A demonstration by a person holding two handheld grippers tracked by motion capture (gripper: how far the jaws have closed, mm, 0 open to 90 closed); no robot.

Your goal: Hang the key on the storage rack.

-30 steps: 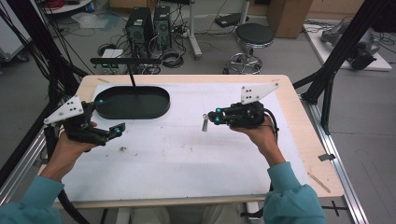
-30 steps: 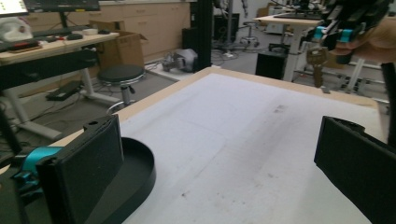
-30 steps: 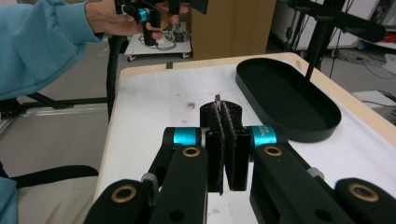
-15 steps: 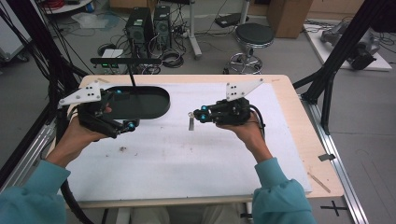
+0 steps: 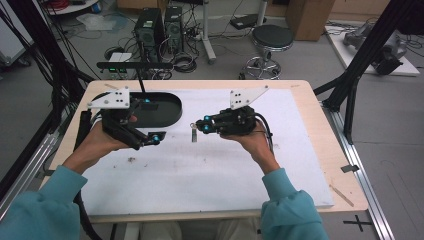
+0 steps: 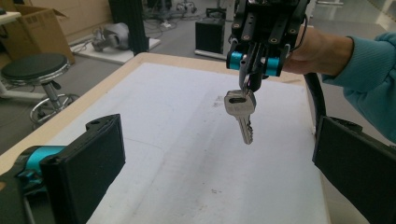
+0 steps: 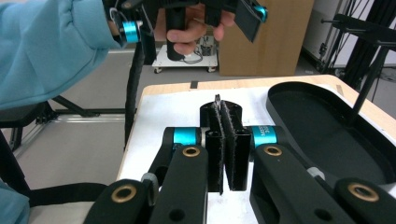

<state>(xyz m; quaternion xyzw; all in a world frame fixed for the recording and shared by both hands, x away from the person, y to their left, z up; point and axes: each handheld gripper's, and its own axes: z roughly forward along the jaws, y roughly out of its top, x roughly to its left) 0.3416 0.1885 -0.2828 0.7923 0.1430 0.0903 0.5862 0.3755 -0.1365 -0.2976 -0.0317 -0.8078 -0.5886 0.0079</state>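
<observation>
1. One silver key (image 6: pixel 241 114) hangs by its ring from the right gripper (image 5: pixel 201 125), above the white mat (image 5: pixel 210 165) near the table's middle
2. The right gripper's two jaws are pressed together on the key ring, the key dangling at 9 o'clock from the hand
3. The left gripper (image 5: pixel 150 140), its two jaws spread wide and holding nothing, sits at 9 o'clock from the key
4. One black oval tray (image 5: pixel 167 111) lies at 10 o'clock from the key, just beyond the left gripper
</observation>
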